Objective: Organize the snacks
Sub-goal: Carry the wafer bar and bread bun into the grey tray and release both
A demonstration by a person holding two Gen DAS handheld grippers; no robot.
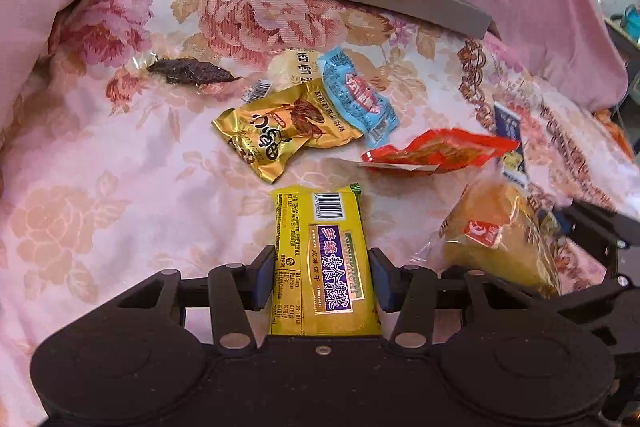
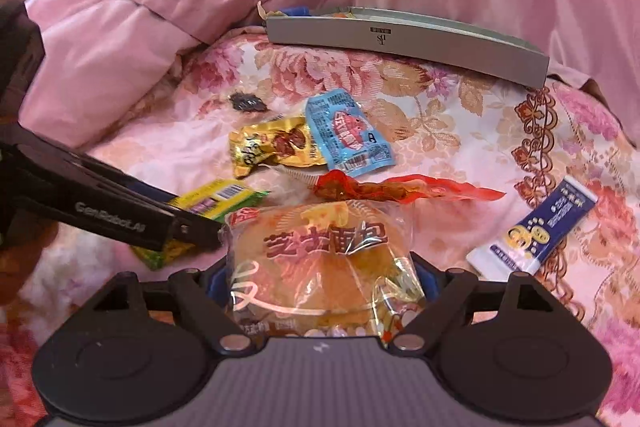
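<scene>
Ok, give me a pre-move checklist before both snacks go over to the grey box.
1. Left gripper shut on the yellow cracker packet: ok, a pad on each side.
2. Right gripper shut on the bagged bread: ok, though the soft bag bulges between the pads.
3. Grey box in view beyond the pile: ok.
4. Room inside the box: cannot tell, only its side wall and rim show.
5. Loose snacks lying in the path, the gold packet, blue packet and red packet: not ok, carry above them.
6. Grippers close together: not ok, keep them apart.
</scene>
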